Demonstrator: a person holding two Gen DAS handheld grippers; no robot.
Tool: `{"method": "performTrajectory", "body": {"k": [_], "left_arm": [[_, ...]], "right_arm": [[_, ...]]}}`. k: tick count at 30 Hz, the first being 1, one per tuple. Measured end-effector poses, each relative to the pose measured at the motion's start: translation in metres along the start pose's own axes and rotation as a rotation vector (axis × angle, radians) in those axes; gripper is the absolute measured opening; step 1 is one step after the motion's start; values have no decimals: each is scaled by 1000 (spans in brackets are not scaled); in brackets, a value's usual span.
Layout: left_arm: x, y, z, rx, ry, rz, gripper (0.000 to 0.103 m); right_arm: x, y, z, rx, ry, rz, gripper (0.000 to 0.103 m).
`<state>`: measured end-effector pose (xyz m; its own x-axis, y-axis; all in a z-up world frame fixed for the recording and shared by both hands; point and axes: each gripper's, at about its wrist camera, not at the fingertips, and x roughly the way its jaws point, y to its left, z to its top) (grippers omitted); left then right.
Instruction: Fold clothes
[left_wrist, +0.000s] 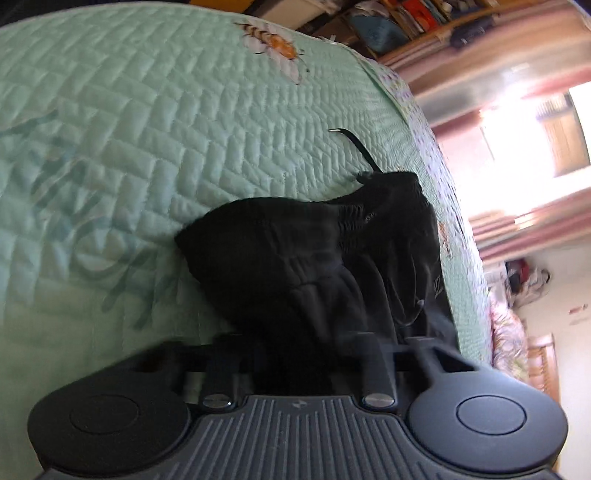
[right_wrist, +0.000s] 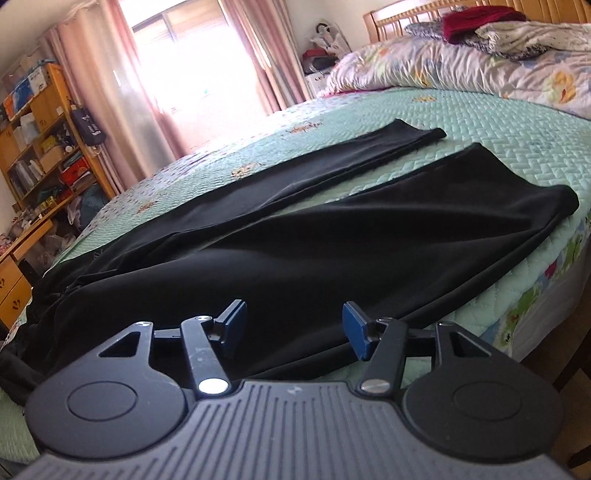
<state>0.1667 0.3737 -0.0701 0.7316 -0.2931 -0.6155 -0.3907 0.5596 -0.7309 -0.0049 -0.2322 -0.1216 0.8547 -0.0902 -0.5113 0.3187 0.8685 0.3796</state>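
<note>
Lying on the green quilt (right_wrist: 480, 122), the black trousers (right_wrist: 295, 251) spread their 2 legs toward the far right. The left gripper (left_wrist: 295, 347) is clamped on the bunched waistband (left_wrist: 280, 243); the right gripper (right_wrist: 293, 328) hovers parted over the near leg, gripping nothing.

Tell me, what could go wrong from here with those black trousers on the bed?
1. The left hand-held gripper has shut on the bunched waistband of the black trousers; a lumpy hold may slip or carry creases into the fold.
2. The drawstring trails loose on the green quilt and could get trapped inside.
3. The right hand-held gripper is open over the near leg, close to the bed edge, so cloth might slide off.
</note>
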Motion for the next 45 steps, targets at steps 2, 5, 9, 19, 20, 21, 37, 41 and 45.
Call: {"method": "performTrajectory", "body": {"k": [2, 5, 9, 19, 20, 21, 37, 41, 45], "left_arm": [[-28, -10, 1, 31, -64, -138, 10], [-74, -13, -1, 77, -153, -248, 9], [-68, 34, -5, 98, -124, -124, 16], [-87, 82, -31, -54, -158, -255, 87], [-96, 81, -39, -55, -172, -288, 88], [-103, 81, -46, -57, -181, -313, 88], [-16, -66, -154, 332, 165, -384, 83], [9, -36, -178, 281, 252, -321, 58], [-10, 0, -183, 214, 264, -385, 58]], "right_arm": [[1, 4, -5, 4, 8, -8, 60], [2, 8, -9, -26, 14, -15, 60], [3, 7, -13, -28, 14, -18, 60], [-9, 6, -19, -28, 3, -17, 61], [-10, 6, -19, -27, 3, -16, 61], [-11, 6, -20, -26, 3, -15, 61], [22, 129, -37, -403, 99, 238, 78], [16, 125, -80, -549, 216, 193, 76], [-29, 106, -83, -538, 216, 205, 76]]}}
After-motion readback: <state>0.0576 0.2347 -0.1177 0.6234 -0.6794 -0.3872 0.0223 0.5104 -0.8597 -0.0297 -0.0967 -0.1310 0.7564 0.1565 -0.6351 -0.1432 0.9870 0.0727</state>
